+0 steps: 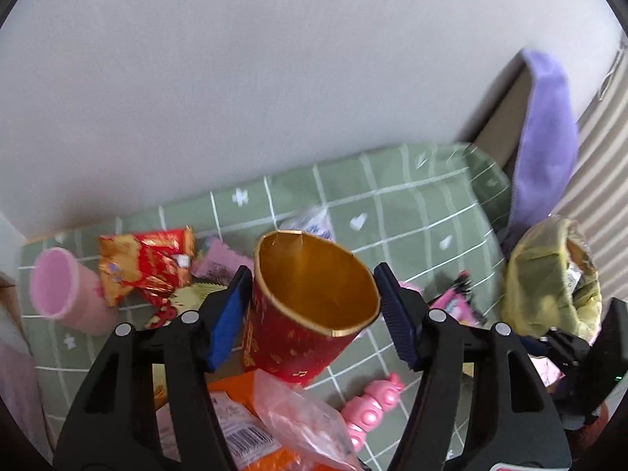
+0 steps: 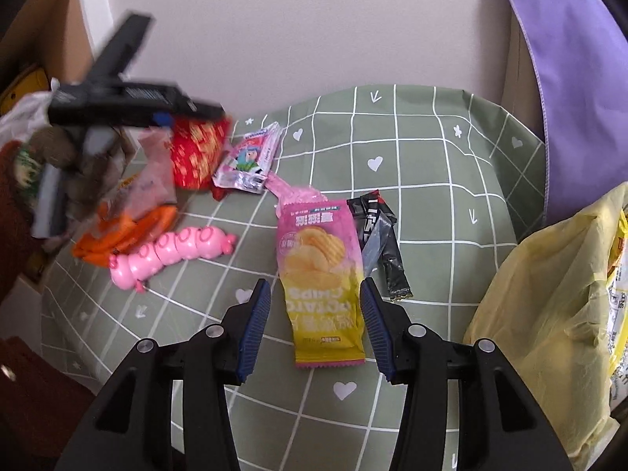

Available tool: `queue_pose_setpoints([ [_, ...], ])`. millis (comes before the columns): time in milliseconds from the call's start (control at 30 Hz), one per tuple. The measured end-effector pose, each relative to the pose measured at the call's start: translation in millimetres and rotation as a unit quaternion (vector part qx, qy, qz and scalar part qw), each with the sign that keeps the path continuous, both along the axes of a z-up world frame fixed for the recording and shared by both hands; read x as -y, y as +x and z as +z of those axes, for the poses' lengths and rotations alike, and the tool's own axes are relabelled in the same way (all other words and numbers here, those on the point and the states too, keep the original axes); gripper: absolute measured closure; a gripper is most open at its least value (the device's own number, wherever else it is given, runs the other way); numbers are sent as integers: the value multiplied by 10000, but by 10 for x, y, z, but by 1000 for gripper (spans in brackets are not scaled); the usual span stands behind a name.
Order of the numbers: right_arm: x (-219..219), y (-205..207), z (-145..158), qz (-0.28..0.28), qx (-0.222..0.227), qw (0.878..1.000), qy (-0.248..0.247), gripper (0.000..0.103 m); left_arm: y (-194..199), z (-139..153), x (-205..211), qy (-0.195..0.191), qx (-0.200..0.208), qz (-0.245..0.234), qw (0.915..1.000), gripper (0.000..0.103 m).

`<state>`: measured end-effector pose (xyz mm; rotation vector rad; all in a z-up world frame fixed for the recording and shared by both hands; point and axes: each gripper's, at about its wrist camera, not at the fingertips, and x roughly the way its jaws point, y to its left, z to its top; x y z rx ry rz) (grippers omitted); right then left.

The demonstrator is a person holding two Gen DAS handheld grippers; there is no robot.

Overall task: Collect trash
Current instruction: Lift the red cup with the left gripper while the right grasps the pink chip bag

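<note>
My left gripper (image 1: 314, 310) is open around a red paper cup (image 1: 310, 306) with a gold inside. The left pad touches the cup's wall; the right pad stands apart from it. In the right wrist view the left gripper (image 2: 129, 106) is blurred over the same red cup (image 2: 198, 155). My right gripper (image 2: 316, 322) is open and empty, its pads on either side of a pink and yellow potato chips bag (image 2: 322, 274) lying flat on the green checked tablecloth (image 2: 431, 196). A yellow trash bag (image 2: 549, 314) stands open at the right; it also shows in the left wrist view (image 1: 549, 278).
A pink cup (image 1: 66, 290), a red-gold wrapper (image 1: 145, 267), an orange packet (image 2: 121, 235), a pink toy caterpillar (image 2: 172, 255), a pink cartoon pouch (image 2: 251, 157) and a black wrapper (image 2: 380, 235) lie on the table. A purple cloth (image 2: 569, 78) hangs at the right. A white wall is behind.
</note>
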<state>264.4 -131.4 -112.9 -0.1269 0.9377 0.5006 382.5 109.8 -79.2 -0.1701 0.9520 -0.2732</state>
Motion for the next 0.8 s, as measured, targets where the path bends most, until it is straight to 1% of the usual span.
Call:
queue_pose_setpoints([
  [67, -28, -6, -57, 24, 45, 9999, -114, 58, -162, 174, -34, -160, 322, 82, 9993, 43],
  [100, -31, -16, -84, 53, 49, 9999, -101, 58, -272, 286, -61, -320, 513, 170, 9980, 43],
  [133, -30, -29, -106, 77, 52, 9999, -88, 58, -337, 349, -89, -418, 612, 234, 9970, 43],
  [167, -23, -50, -126, 82, 67, 9999, -84, 58, -433, 426, -114, -599, 744, 319, 9949, 42],
  [233, 32, -103, -146, -2, 125, 9999, 12, 58, -551, 497, -134, -815, 860, 358, 9923, 42],
  [267, 75, -120, -154, -80, 130, 9998, 113, 58, -611, 523, -133, -864, 914, 356, 9914, 42],
  [333, 164, -129, -178, -235, 85, 9991, 344, 58, -721, 546, -111, -878, 996, 356, 9905, 42],
  [433, 219, -59, -283, -395, -117, 9977, 537, 58, -773, 482, -92, -877, 863, 323, 9919, 42],
  [500, 177, -6, -391, -372, -271, 9975, 532, 58, -791, 450, -89, -869, 792, 355, 9924, 42],
  [567, 110, 5, -476, -320, -272, 9985, 361, 58, -842, 461, -99, -947, 826, 352, 9915, 42],
  [667, 50, 16, -504, -276, -148, 9993, 217, 58, -900, 553, -59, -1019, 1056, 295, 9887, 42],
  [767, 67, 50, -372, -306, 79, 9987, 399, 58, -982, 744, -104, -1112, 1373, 300, 9838, 42],
  [800, 83, 70, -346, -323, 90, 9983, 467, 58, -988, 792, -139, -1156, 1432, 336, 9823, 42],
])
